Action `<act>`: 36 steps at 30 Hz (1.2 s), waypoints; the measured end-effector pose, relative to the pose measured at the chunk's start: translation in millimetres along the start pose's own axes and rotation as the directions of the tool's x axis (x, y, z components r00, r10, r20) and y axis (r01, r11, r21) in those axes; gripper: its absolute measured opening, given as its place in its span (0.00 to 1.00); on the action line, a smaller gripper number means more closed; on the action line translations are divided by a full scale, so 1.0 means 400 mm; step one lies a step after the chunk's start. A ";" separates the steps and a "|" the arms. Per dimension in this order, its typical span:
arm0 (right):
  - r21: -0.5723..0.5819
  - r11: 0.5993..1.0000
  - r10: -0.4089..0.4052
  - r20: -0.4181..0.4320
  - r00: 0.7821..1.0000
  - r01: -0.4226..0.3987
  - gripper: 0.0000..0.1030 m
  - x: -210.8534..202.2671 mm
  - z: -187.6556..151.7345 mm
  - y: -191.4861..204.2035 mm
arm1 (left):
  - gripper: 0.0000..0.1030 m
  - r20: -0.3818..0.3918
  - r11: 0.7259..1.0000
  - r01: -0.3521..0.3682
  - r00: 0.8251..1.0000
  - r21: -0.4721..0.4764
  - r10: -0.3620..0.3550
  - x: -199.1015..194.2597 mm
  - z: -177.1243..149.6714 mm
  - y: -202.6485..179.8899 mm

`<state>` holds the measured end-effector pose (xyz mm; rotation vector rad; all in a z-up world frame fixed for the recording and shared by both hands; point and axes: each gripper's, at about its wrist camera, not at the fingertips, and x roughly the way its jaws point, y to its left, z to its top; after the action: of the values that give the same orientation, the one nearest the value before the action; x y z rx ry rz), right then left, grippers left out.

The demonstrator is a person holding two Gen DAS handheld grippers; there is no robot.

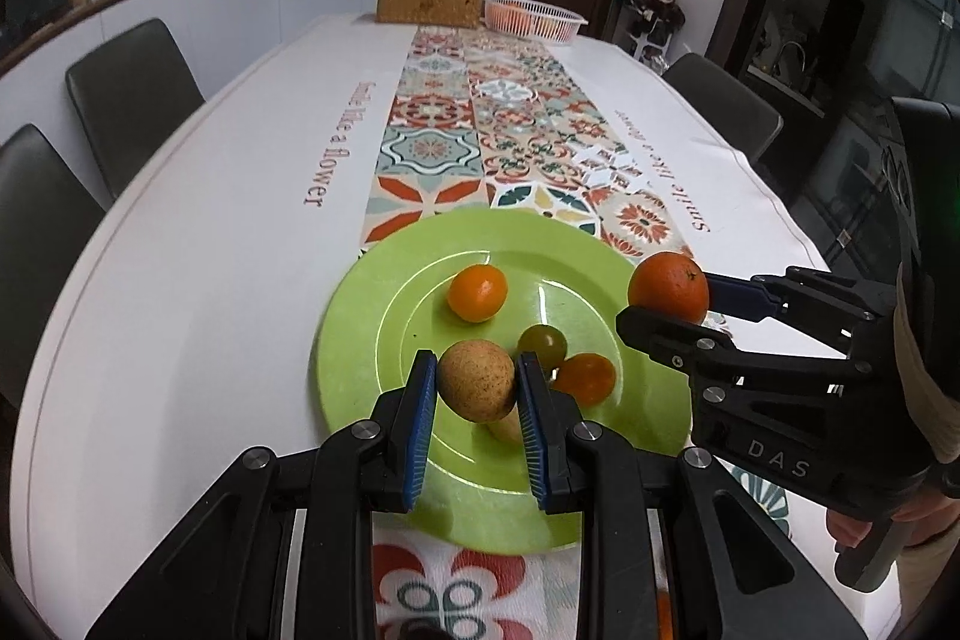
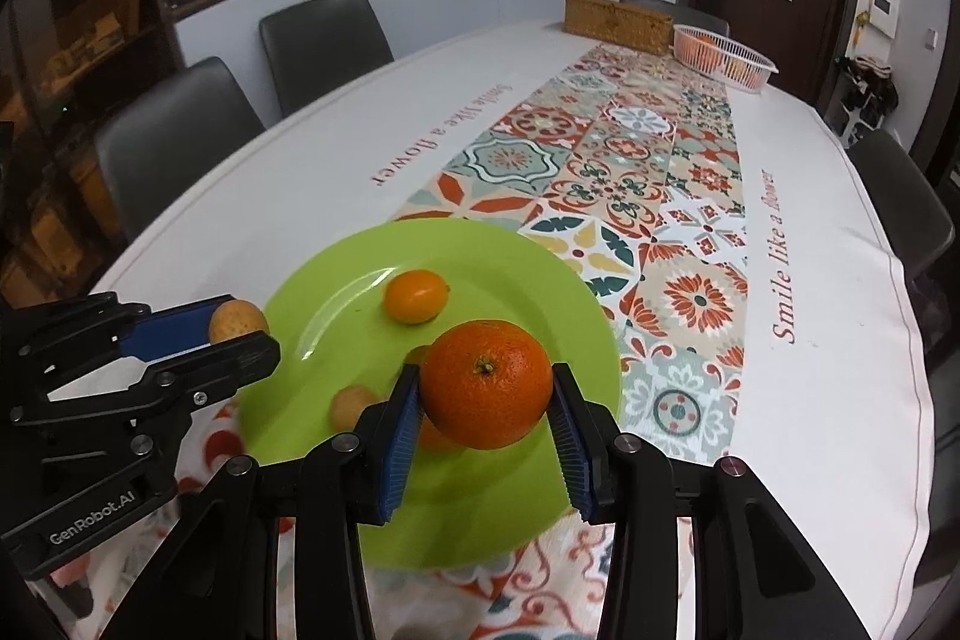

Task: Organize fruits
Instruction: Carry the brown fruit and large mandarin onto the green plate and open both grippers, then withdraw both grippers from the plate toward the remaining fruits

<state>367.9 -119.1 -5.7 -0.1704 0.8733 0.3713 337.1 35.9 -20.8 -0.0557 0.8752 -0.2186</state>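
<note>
A green plate (image 1: 360,304) (image 2: 516,268) lies on the patterned table runner. My left gripper (image 1: 477,388) (image 2: 240,325) is shut on a tan speckled round fruit (image 1: 477,379) (image 2: 237,319), held above the plate's near part. My right gripper (image 2: 486,394) (image 1: 669,301) is shut on a large orange (image 2: 486,382) (image 1: 669,286), held above the plate's right edge. On the plate lie a small orange (image 1: 477,292) (image 2: 416,295), a green tomato (image 1: 543,343), an orange tomato (image 1: 585,379) and another tan fruit (image 2: 351,406), partly hidden behind my left fingers.
A long table with a white cloth (image 1: 210,220) runs away from me. At its far end stand a pink mesh basket (image 1: 534,17) (image 2: 720,49) holding oranges and a woven box (image 1: 429,4) (image 2: 618,19). Dark chairs (image 1: 132,94) line both sides.
</note>
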 end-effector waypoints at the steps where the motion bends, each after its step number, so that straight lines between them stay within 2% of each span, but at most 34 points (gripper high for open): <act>1: 0.002 1.000 0.001 -0.006 1.000 -0.001 0.41 0.008 0.002 -0.002 | 0.26 -0.008 1.000 -0.001 1.000 -0.001 0.001 0.010 0.002 0.002; 11: -0.014 1.000 -0.006 -0.041 0.999 0.005 0.41 0.071 0.007 -0.005 | 0.26 -0.060 1.000 0.007 0.998 -0.027 -0.009 0.069 0.017 0.021; 13: -0.017 1.000 -0.005 -0.044 0.999 0.004 0.41 0.075 0.004 -0.004 | 0.35 -0.062 1.000 -0.001 0.998 -0.027 0.000 0.070 0.017 0.023; 14: -0.017 1.000 -0.003 -0.047 0.999 0.002 0.41 0.077 0.003 -0.004 | 0.44 -0.058 1.000 -0.007 0.998 -0.028 0.005 0.068 0.017 0.023; 17: -0.006 1.000 0.003 -0.050 0.999 -0.003 0.42 0.077 0.001 -0.008 | 0.45 -0.033 0.999 -0.035 0.999 -0.019 0.034 0.047 0.010 0.024; 18: -0.007 1.000 -0.007 -0.043 0.999 0.007 0.45 0.071 0.002 -0.009 | 0.45 -0.029 0.999 -0.043 0.999 -0.016 0.043 0.040 0.007 0.026; 25: -0.019 1.000 -0.020 0.006 1.000 0.020 0.46 0.010 -0.002 -0.007 | 0.49 0.005 0.997 -0.081 0.997 -0.014 0.082 -0.040 -0.016 0.025; 28: -0.037 0.999 -0.030 0.038 0.999 0.031 0.52 -0.036 -0.015 0.006 | 0.53 0.039 0.996 -0.093 0.995 0.000 0.093 -0.086 -0.021 0.012; 32: -0.057 0.998 -0.030 0.083 0.996 0.035 0.52 -0.101 -0.033 0.023 | 0.59 0.092 0.993 -0.112 0.990 0.030 0.109 -0.154 -0.029 -0.016; 36: -0.050 0.998 -0.024 0.133 0.991 0.030 0.61 -0.174 -0.053 0.030 | 0.68 0.142 0.990 -0.129 0.983 0.055 0.120 -0.221 -0.043 -0.047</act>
<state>307.3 -131.4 34.6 -0.2031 0.7305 0.3758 266.0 37.1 37.6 0.0433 0.7300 -0.1235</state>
